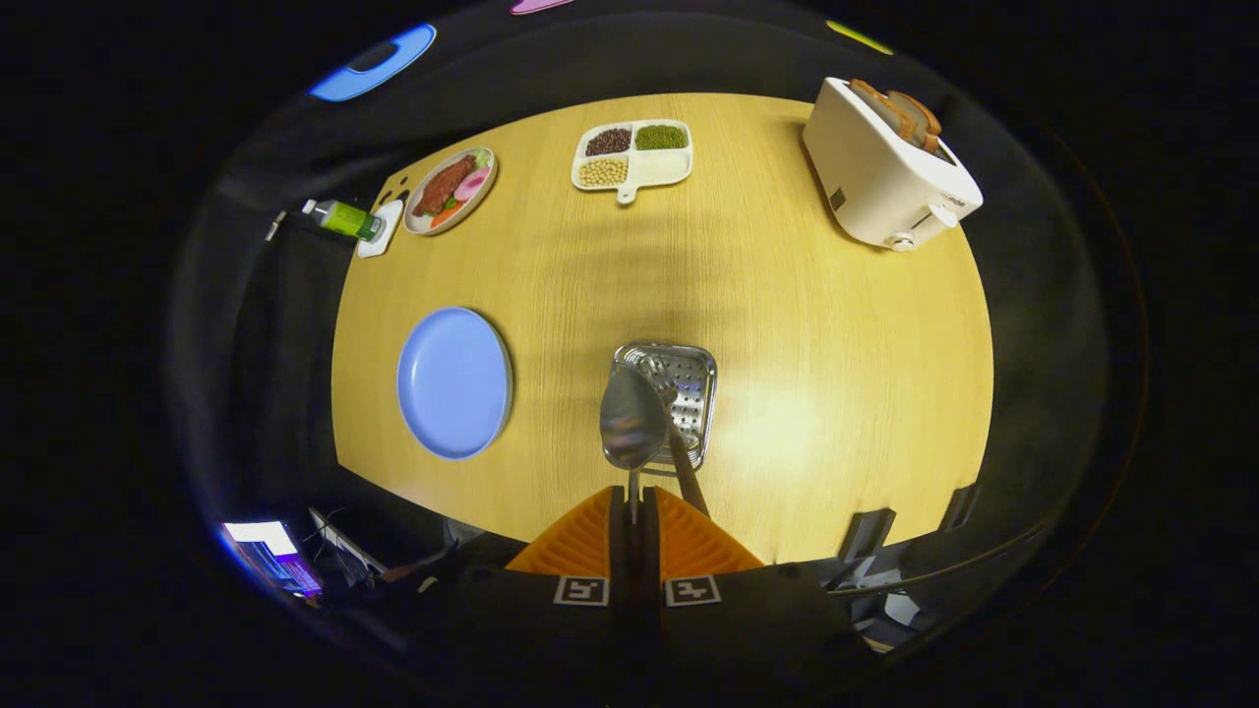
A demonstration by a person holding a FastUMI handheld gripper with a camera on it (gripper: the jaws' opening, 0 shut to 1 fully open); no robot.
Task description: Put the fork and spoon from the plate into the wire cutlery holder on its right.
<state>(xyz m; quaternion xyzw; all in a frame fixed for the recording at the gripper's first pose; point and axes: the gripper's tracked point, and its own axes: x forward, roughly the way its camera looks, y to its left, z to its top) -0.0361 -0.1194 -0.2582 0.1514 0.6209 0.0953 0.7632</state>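
Observation:
My gripper [634,500] is high above the table and shut on the thin handle of a metal spoon [631,418]. The spoon's bowl hangs just ahead of the fingers, over the near left rim of the perforated metal cutlery holder [689,379]. A dark handle [689,477], apparently the fork's, stands out of the holder right beside the spoon. Its head is hidden inside. The blue plate [454,382] lies on the wooden table to the left of the holder with nothing on it.
Beyond the holder stand a white toaster [890,167] with bread at the far right, a divided dish of beans [634,157] in the middle, a plate of food [450,190] and a green bottle [344,218] at the far left. The table's near edge [511,536] runs below the fingers.

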